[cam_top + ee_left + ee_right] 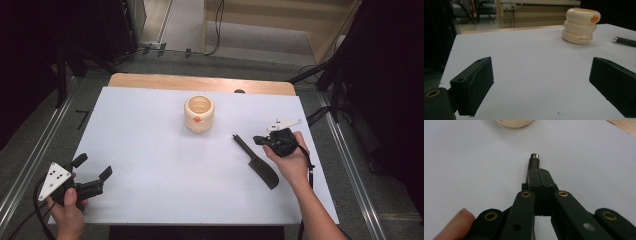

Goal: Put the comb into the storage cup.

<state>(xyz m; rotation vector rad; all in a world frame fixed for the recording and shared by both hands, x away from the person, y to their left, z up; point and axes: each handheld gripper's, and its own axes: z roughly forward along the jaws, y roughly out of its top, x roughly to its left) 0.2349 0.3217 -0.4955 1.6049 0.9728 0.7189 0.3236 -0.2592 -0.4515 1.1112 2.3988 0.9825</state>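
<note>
At the near left corner of the desk (150, 165) my left gripper (92, 175) rests low over the white sheet, its jaws spread wide with nothing between them. In the left gripper view the two black pads (472, 86) stand far apart over bare white surface, pointing toward the middle of the desk.

Further in, toward the right edge, my right gripper (260, 140) has its jaws pressed together. In the right gripper view they close just behind the silver-capped end of a dark handle (534, 163), which pokes out past their tips; whether the pads actually pinch it I cannot tell. The handle belongs to a black spatula (260, 165), which lies flat on the sheet just left of my right hand (290, 160), its blade toward the near edge and its handle slanting away toward the desk's middle.

Beyond that, closer to the far edge and about midway across, a cream ribbed cup (199, 113) with an orange mark on its side stands upright, well apart from both grippers.
</note>
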